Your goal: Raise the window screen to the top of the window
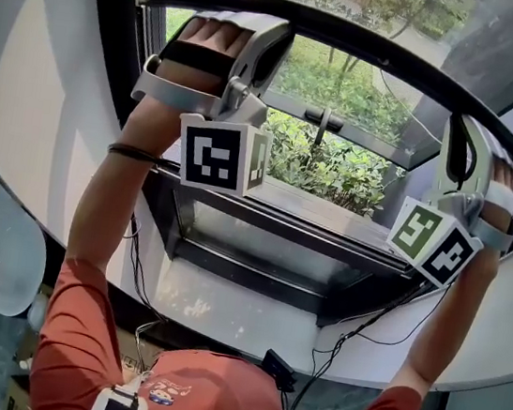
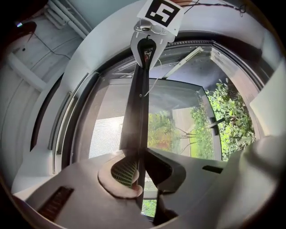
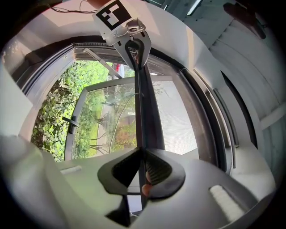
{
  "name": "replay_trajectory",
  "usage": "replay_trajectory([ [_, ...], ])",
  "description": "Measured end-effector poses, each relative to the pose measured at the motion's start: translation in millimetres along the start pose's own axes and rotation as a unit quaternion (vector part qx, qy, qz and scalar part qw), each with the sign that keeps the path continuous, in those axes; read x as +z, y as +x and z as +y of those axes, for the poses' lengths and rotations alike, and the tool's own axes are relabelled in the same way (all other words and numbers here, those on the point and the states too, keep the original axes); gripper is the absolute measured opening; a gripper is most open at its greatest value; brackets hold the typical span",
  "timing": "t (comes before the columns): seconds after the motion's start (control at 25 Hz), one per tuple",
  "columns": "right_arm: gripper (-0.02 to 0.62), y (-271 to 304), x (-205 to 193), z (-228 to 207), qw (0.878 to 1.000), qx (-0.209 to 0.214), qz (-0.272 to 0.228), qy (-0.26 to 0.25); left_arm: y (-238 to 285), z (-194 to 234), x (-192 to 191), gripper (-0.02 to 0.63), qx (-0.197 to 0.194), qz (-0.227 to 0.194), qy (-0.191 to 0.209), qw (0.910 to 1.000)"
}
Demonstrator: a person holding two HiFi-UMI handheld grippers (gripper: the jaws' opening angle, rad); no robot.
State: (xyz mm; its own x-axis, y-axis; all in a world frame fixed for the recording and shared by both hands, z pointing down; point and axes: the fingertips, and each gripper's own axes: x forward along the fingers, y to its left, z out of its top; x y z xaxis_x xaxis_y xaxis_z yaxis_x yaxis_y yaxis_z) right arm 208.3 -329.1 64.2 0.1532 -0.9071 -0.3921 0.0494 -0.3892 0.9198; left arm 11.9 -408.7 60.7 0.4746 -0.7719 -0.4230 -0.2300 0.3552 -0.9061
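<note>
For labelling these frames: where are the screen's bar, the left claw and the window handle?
screen bar (image 1: 373, 50): head view, middle of its span.
left claw (image 2: 139, 166): left gripper view, midway between its fingertips.
window handle (image 1: 323, 117): head view, its dark grip.

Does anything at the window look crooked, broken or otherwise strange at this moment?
Nothing stands out. The left gripper and right gripper each clamp the screen bar, which looks whole; its curve seems only lens distortion.

An indoor room at a dark-framed window (image 1: 257, 270) set in white walls (image 1: 41, 122) above a white sill (image 1: 223, 310); green shrubs (image 1: 337, 168) and a pale path (image 2: 181, 120) lie outside, white pipes (image 2: 67, 20) run overhead; home or workplace cannot be told
</note>
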Motion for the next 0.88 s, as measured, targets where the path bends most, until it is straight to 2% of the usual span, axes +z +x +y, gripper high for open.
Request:
replay_trajectory([
  [0.6, 0.049, 44.2, -1.8, -83.8, 0.998, -0.063, 0.002, -0.018, 45.6, 80.4, 1.0, 0.049, 0.052, 0.000, 0.006, 0.9986],
  [0.88, 0.049, 52.7, 1.4, -105.5, 0.996, -0.082, 0.001, -0.024, 54.0, 98.4, -1.5, 0.049, 0.066, -0.008, -0.001, 0.9978],
])
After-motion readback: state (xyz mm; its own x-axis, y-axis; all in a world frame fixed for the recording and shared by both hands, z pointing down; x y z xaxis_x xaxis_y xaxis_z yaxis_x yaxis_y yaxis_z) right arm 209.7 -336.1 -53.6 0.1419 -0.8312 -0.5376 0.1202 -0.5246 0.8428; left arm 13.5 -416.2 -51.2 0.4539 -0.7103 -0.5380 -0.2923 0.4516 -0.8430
